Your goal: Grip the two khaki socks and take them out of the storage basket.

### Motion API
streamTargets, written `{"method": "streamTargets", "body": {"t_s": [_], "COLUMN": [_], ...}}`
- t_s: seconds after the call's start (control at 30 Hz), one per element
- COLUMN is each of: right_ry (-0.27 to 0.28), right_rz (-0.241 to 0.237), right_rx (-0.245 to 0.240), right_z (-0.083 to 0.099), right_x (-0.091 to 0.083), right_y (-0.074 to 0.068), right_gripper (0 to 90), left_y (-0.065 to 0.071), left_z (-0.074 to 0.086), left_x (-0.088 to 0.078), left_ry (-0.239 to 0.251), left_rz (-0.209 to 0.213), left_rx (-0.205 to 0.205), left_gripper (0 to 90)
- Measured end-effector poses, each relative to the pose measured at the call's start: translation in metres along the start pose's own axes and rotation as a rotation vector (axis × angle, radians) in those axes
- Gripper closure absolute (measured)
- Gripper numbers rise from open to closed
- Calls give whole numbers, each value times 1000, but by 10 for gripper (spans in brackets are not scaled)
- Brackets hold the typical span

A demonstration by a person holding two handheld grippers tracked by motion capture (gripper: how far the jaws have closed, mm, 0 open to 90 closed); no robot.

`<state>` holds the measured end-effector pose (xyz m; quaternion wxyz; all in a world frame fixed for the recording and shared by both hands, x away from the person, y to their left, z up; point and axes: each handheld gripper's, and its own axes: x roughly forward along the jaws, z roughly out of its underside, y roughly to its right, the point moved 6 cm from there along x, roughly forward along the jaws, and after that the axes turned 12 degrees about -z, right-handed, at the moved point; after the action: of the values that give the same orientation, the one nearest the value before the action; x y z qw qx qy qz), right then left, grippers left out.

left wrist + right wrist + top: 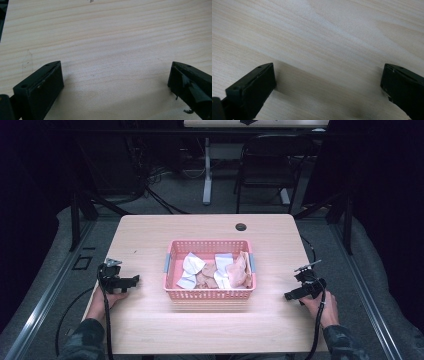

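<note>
1. Left gripper (134, 281) first – a black two-jaw tool in the person's left hand (107, 299), resting low at the left side of the table. In the left gripper view its jaws stand wide apart with nothing but bare wood grain between them.

2. Over to the right gripper (289, 296), held in the right hand (320, 307) near the table's right edge, snout turned inward toward the centre. Jaws spread wide here too, and empty; its own view looks straight onto plain tabletop.

3. Between the two, well apart from both, sits the pink plastic lattice basket (210, 294) with grey handle clips, in the middle of the table. Inside it lies a loose heap of white, tan and pale-pink cloth pieces (215, 270), crumpled and overlapping.

4. My read on progress – nothing is gripped and neither tool is over the basket. All the pieces I can see lie inside the rim; none rests on the wood. So either the work has not begun or the basket is already loaded, and I cannot tell which.

5. The surface: a light wooden table (150, 240), pale grain, with a small dark round cable hole (241, 227) near the far edge.

6. The room beyond is dim: grey carpet, a black metal chair (267, 165) behind the table, a white table leg (207, 170), and cables trailing on the floor.
</note>
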<state>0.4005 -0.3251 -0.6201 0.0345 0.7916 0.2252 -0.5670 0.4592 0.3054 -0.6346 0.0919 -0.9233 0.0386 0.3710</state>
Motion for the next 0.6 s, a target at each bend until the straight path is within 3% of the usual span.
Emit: {"method": "streamTargets", "body": {"t_s": [0.6], "right_ry": [-11], "right_rz": [-1], "right_rx": [1], "right_z": [-1], "right_x": [0], "right_y": [0], "right_gripper": [0], "left_y": [1], "left_z": [0], "left_x": [0], "left_ry": [2], "left_rz": [5], "left_rx": [2], "left_gripper": [0]}}
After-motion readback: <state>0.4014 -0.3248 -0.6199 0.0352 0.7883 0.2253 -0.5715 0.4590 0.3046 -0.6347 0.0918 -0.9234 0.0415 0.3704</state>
